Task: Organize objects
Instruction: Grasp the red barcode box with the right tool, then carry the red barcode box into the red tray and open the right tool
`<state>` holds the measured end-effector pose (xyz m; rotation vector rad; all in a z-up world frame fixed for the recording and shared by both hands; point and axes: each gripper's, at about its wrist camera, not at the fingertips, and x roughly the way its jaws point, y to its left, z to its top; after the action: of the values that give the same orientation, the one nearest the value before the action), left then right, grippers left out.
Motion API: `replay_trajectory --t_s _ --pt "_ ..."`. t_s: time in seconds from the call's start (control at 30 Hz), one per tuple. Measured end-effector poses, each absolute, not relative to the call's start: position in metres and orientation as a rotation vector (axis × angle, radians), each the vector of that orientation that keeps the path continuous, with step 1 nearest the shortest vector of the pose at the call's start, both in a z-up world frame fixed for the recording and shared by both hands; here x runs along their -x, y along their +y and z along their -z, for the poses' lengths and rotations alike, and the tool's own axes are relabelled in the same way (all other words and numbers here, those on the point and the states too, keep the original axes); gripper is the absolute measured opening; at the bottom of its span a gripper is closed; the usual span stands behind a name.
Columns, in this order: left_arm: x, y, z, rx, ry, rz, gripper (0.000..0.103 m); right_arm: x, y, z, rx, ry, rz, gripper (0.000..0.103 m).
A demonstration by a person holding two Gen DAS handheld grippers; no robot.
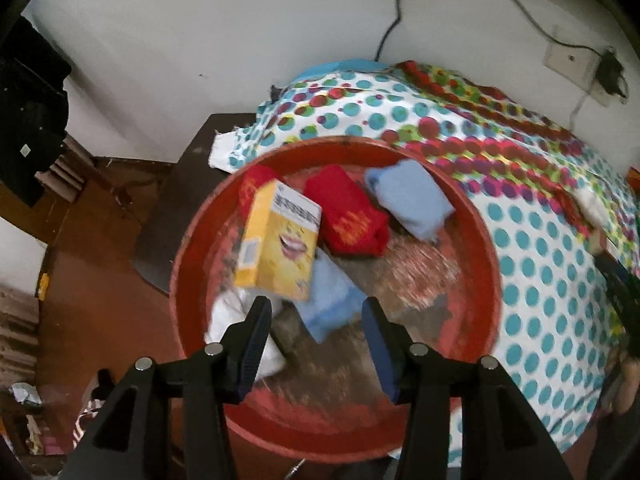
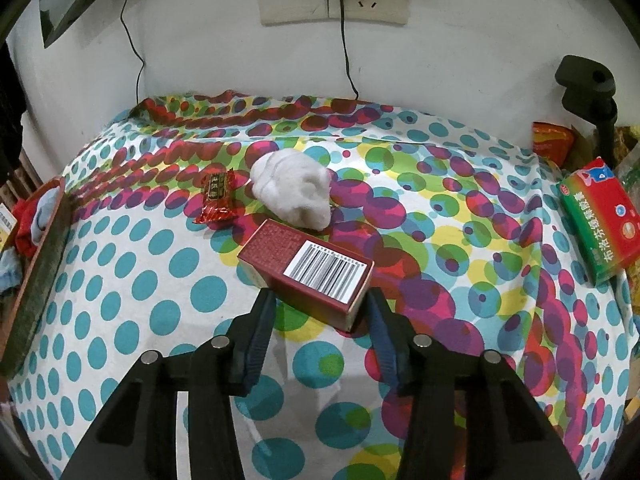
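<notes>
Over the red tray (image 1: 486, 240), the left gripper (image 1: 316, 312) gapes wide and empty; the right gripper (image 2: 320, 304) is spread wide around the dark red box (image 2: 308, 268).
In the tray: yellow box (image 1: 280, 240) at 11 o'clock, red socks (image 1: 348, 216) at 12, blue sock (image 1: 408, 200) at 1. Beyond the dark red box at 12 lies a white sock (image 2: 294, 192), candy wrapper (image 2: 216, 196) at 11.

White wall (image 2: 240, 60) with socket plate (image 2: 332, 2) and hanging cables, polka-dot cloth (image 2: 140, 280) over the counter, brown floor (image 1: 100, 280) at left, dim light.
</notes>
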<state>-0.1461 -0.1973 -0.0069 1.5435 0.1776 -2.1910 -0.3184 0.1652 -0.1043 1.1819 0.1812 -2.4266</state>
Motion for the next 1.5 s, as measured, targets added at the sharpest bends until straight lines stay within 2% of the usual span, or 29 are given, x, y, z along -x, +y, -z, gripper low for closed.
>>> replay_trajectory --t_s 0.17,0.33,0.4,0.5,0.63,0.67,0.77,0.87,1.5 --pt "0.126 -0.174 0.01 -1.566 0.205 2.252 0.048 0.315 0.161 0.104 -1.177 0.194 2.419 0.039" --pt "0.113 -0.159 0.016 -1.596 0.196 2.292 0.048 0.316 0.16 0.104 -1.165 0.138 2.373 0.045" --pt "0.11 -0.157 0.019 -1.592 0.188 2.294 0.048 0.32 0.166 0.104 -1.16 0.114 2.345 0.055" --pt "0.107 -0.155 0.022 -1.588 0.173 2.295 0.048 0.327 0.168 0.103 -1.146 0.225 2.324 0.065" --pt "0.106 -0.152 0.027 -1.613 0.183 2.299 0.048 0.343 0.163 0.098 -1.142 0.278 2.274 0.065" --pt "0.106 -0.151 0.027 -1.617 0.181 2.299 0.048 0.346 0.162 0.097 -1.142 0.292 2.257 0.064" --pt "0.106 -0.149 0.031 -1.636 0.187 2.293 0.048 0.35 0.167 0.098 -1.137 0.335 2.217 0.041" --pt "0.106 -0.147 0.032 -1.642 0.187 2.292 0.048 0.338 0.164 0.096 -1.123 0.369 2.216 0.029" --pt "0.095 -0.131 0.021 -1.604 0.202 2.356 0.048 0.27 0.161 0.055 -1.062 0.296 2.21 0.028"
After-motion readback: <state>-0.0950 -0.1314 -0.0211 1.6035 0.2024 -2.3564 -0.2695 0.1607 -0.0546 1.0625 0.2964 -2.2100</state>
